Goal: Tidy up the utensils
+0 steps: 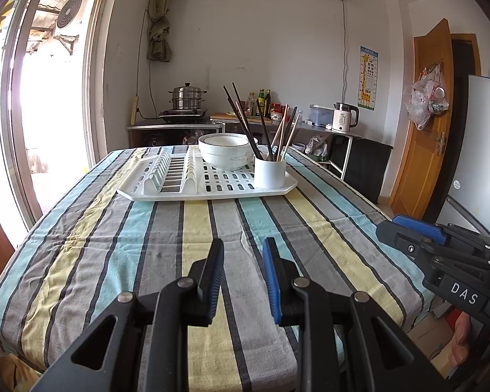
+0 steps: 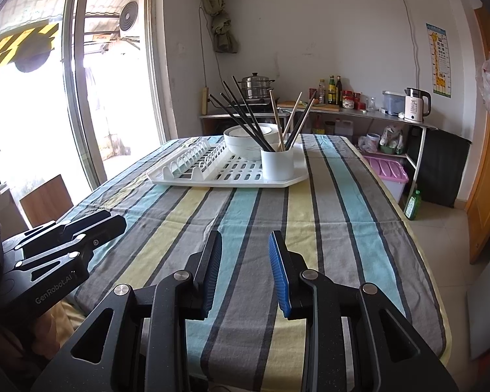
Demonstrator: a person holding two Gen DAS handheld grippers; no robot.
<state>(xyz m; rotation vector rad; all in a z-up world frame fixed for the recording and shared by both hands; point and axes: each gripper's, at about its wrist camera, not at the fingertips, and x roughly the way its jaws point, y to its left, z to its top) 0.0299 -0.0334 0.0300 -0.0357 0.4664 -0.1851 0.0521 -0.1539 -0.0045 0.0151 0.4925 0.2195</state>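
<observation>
Currently both claws hover over the near end of the counter, nothing gripped. My left claw (image 1: 241, 271) has its jaws apart, striped cloth visible in the gap. My right claw (image 2: 246, 269) is likewise spread, empty.

Task items sit at 12 o'clock, well apart from both claws: white dish rack (image 1: 209, 187) on the far half of the counter. On it, white cup (image 1: 270, 172) at the rack's near-right corner, holding chopsticks (image 1: 245, 121) upright and fanned out, dark ones leaning left, pale ones to the right. White bowl (image 1: 224, 152) with dark rim just behind and left of the cup, touching or nearly so, can't tell which.

Path from the claws to the rack: bare striped tablecloth (image 1: 192, 228) only, some wrinkles.

Room: steel steamer pot (image 1: 187, 97) on a stove at 11 o'clock against the back wall, bottles (image 1: 261, 99) and white kettle (image 1: 343, 118) along a low shelf at 1 o'clock, wooden door (image 1: 424, 124) at 2–3 o'clock, big bright window (image 2: 65, 98) at 9–10 o'clock.
</observation>
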